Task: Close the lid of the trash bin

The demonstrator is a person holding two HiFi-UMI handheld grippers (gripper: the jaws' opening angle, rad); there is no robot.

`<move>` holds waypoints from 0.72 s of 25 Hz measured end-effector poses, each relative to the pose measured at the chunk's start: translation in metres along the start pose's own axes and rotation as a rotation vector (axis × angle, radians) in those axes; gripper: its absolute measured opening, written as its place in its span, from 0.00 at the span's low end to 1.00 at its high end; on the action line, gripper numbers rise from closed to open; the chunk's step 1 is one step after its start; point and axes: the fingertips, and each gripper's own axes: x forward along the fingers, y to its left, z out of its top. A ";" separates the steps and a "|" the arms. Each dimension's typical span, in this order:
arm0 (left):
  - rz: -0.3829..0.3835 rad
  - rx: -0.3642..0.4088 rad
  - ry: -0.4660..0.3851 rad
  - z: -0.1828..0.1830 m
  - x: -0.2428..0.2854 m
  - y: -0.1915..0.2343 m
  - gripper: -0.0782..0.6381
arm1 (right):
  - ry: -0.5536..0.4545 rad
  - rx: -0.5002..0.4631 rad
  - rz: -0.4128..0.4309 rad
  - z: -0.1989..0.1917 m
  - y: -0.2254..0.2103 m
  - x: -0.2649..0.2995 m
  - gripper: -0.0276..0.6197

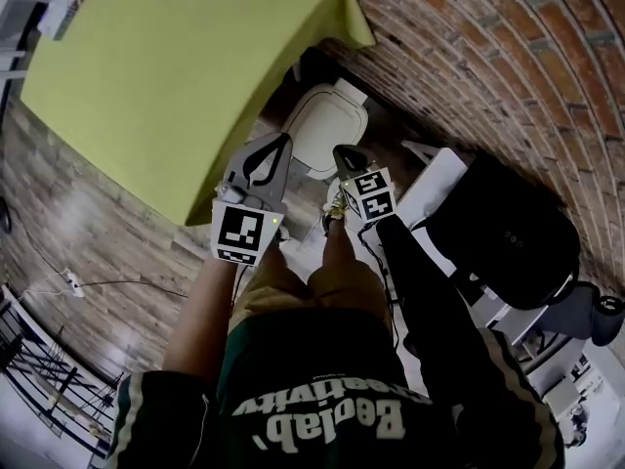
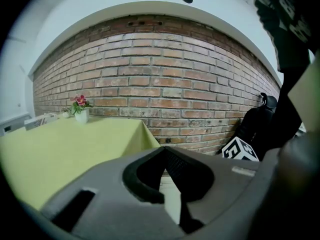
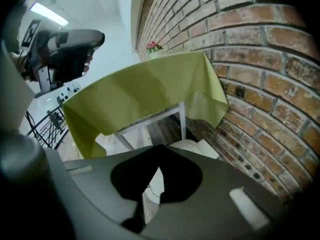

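The white trash bin [image 1: 326, 125] stands on the floor against the brick wall, by the table's corner. Its lid looks flat on top. In the head view both grippers hover just short of it. My left gripper [image 1: 285, 141] points at the bin's left edge, its fingertips together and nothing between them. My right gripper [image 1: 342, 151] sits by the bin's near right corner, also shut and empty. In the right gripper view the bin [image 3: 194, 146] shows just past the gripper [image 3: 159, 148]. In the left gripper view only a white strip of the bin [image 2: 172, 200] shows below the gripper [image 2: 163, 150].
A table under a yellow-green cloth [image 1: 176, 76] overhangs the bin's left side. A brick wall [image 1: 469, 47] runs behind. A black bag [image 1: 508, 233] and white shelving [image 1: 435, 189] stand to the right. A flower pot [image 2: 80, 113] sits on the table. A cable [image 1: 107, 283] lies on the wooden floor.
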 end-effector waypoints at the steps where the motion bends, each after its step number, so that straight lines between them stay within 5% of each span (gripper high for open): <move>1: 0.003 -0.006 -0.004 0.004 -0.002 -0.002 0.12 | -0.020 0.005 0.001 0.009 0.001 -0.007 0.06; 18: 0.057 0.007 -0.115 0.097 -0.036 -0.026 0.12 | -0.279 -0.024 -0.015 0.097 0.019 -0.136 0.06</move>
